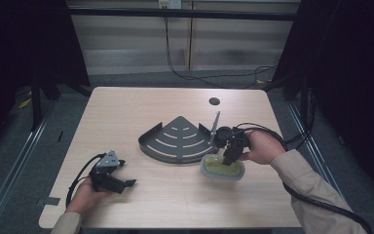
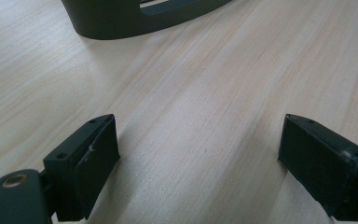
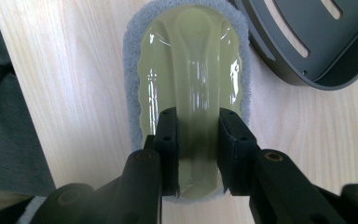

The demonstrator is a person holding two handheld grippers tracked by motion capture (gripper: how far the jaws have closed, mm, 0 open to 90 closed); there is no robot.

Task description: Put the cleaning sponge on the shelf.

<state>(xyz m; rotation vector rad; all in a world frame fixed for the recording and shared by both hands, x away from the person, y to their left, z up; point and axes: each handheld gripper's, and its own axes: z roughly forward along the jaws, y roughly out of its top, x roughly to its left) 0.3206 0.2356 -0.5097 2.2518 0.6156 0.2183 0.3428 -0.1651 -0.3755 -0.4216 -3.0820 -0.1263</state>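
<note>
An oval scrubbing sponge (image 1: 222, 168) with a grey pad and a glossy olive-green plastic handle (image 3: 193, 70) sits at the table's middle right. My right gripper (image 1: 229, 158) points down on it, and in the right gripper view its jaws are shut on the raised ridge of the handle (image 3: 198, 140). Just left of the sponge lies a dark fan-shaped rack (image 1: 177, 141) with slots. My left gripper (image 1: 126, 184) rests low at the table's front left, jaws wide open over bare wood (image 2: 200, 154), with the rack's rim (image 2: 121, 18) farther ahead.
The light wooden table (image 1: 126, 107) has a round cable hole (image 1: 214, 101) at its far right. A thin grey rod (image 1: 215, 126) rises beside the right gripper. Cables trail from both grippers. Dark floor surrounds the table.
</note>
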